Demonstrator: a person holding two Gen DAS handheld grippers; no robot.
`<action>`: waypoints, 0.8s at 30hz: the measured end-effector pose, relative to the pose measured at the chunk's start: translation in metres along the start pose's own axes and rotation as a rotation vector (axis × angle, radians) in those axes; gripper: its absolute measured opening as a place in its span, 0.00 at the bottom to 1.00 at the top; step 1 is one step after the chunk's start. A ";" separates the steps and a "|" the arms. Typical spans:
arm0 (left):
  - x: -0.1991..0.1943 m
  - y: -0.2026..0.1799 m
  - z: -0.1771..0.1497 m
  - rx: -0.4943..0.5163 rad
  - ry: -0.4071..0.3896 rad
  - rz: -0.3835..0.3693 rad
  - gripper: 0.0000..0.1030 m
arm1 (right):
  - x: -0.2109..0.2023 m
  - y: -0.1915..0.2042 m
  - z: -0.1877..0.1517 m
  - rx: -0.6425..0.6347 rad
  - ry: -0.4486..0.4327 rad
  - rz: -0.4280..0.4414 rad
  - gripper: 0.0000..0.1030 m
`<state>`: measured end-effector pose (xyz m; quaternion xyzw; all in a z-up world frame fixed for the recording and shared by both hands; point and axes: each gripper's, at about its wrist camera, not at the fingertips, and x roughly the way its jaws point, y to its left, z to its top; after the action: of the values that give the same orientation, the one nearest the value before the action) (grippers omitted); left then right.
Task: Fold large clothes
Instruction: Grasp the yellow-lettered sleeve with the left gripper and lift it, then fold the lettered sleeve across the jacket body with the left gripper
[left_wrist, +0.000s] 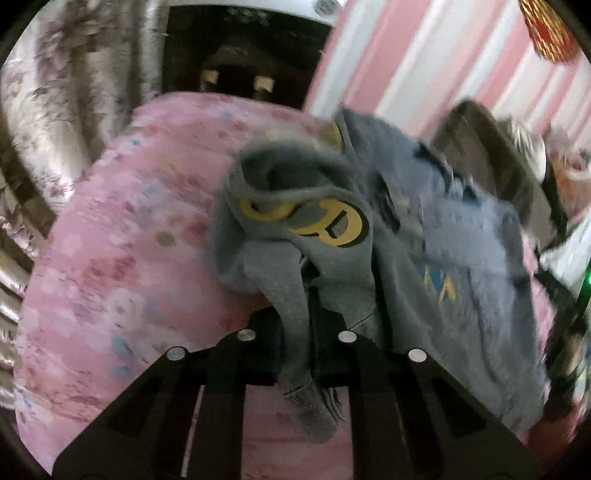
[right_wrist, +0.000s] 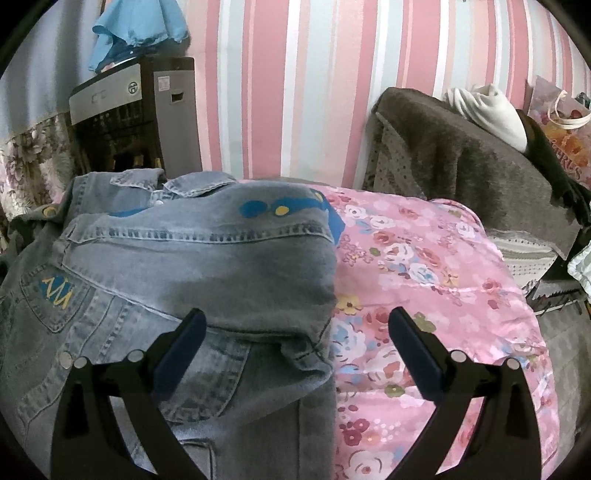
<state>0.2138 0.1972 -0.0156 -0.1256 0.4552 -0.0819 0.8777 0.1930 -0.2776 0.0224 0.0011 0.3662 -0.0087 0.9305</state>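
Pink floral bedspread (right_wrist: 424, 280) under everything, striped wall (right_wrist: 295, 92) behind. We see the denim jacket (right_wrist: 192, 258) lying on the bed's left half, its hem cut off at the frame's bottom. Right claw (right_wrist: 297, 332) spread wide, hovering over the jacket's edge. Left claw (left_wrist: 295, 325) pinched on a bunched sleeve (left_wrist: 295, 229); that view is blurred, claw tips hidden by cloth.
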 end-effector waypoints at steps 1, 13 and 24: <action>-0.005 0.000 0.005 -0.021 -0.015 -0.018 0.10 | 0.002 0.001 0.001 -0.001 0.001 0.002 0.96; 0.004 -0.055 0.048 -0.120 -0.054 -0.235 0.10 | 0.011 -0.001 0.022 -0.011 -0.021 -0.005 0.96; 0.055 -0.169 0.060 -0.010 0.063 -0.417 0.10 | 0.021 -0.006 0.021 -0.040 0.000 -0.019 0.96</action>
<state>0.2896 0.0298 0.0246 -0.2188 0.4471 -0.2636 0.8263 0.2227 -0.2841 0.0233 -0.0210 0.3662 -0.0101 0.9302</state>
